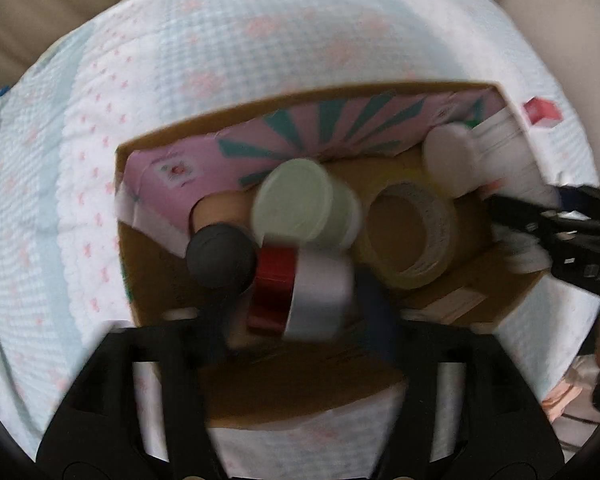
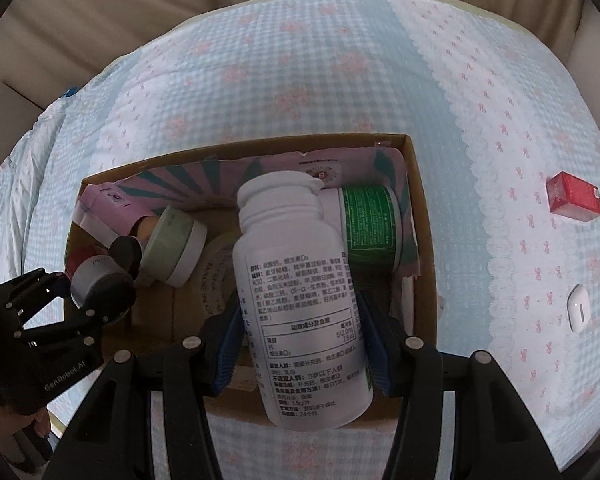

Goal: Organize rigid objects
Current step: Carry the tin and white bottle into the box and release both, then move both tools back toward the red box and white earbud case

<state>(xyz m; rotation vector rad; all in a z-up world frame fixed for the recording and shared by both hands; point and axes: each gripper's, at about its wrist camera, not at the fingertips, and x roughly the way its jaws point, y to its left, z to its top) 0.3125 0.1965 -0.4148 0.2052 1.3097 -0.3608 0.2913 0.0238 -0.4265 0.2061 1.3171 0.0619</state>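
Right wrist view shows my right gripper (image 2: 300, 340) angled down over the cardboard box (image 2: 422, 240), its blue-padded fingers (image 2: 230, 344) clamped on a tall white plastic bottle (image 2: 300, 292) with small printed text, cap pointing toward the far wall. Behind it in the box lies a green-labelled can (image 2: 370, 226) and a flat pink packet (image 2: 204, 186) with teal rays. At lower left of the frame, my left gripper (image 2: 96, 284) holds a short cylinder with a silver cap (image 2: 90, 276) over the box. Left wrist view is blurred: that cylinder (image 1: 300, 288), glossy red with a silver end, sits between my black fingers (image 1: 380, 312), which grip it. Beyond it are a pale green jar (image 1: 304, 204), a tape roll (image 1: 412, 236) and a dark round knob (image 1: 220, 256). The box rests on a puckered blue-check cloth (image 2: 300, 80); a red carton (image 2: 574, 196) lies at right, well apart.
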